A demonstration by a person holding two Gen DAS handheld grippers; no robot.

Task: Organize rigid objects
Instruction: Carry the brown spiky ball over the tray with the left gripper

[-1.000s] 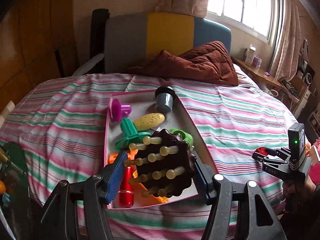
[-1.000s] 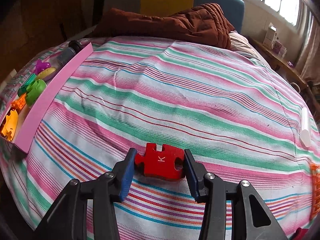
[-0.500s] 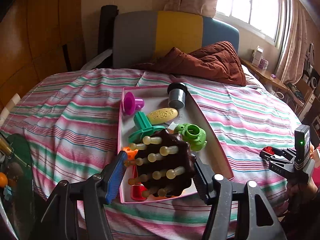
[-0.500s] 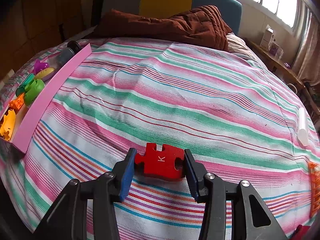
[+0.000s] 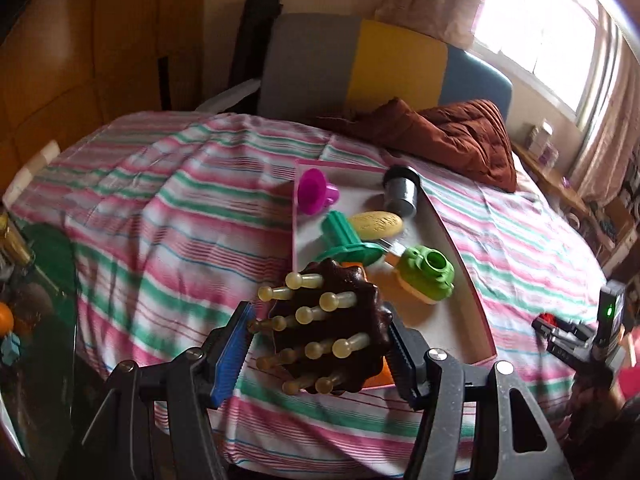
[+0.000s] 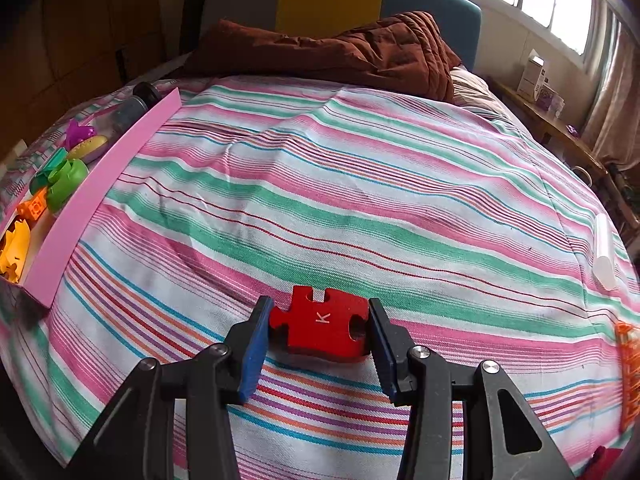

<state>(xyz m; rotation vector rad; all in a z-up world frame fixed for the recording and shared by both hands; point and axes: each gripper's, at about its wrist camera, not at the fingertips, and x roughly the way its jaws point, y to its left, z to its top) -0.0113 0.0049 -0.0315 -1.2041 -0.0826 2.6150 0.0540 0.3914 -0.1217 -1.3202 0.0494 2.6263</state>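
My left gripper is shut on a dark brown brush head studded with pale yellow pegs. It hangs over the near left corner of the pink tray. The tray holds a magenta funnel, a grey capped cylinder, a yellow oval, a teal piece and a green piece. My right gripper is shut on a red puzzle piece marked K, low over the striped bedspread. The same tray lies far to its left.
A brown quilt is bunched at the bed's head. A white tube and an orange mesh thing lie near the bed's right edge. A green surface with small items sits left of the bed.
My left gripper has slid left and rolled a little with the brush, so the tray now sits further right in its view. The right gripper and red piece have not moved.
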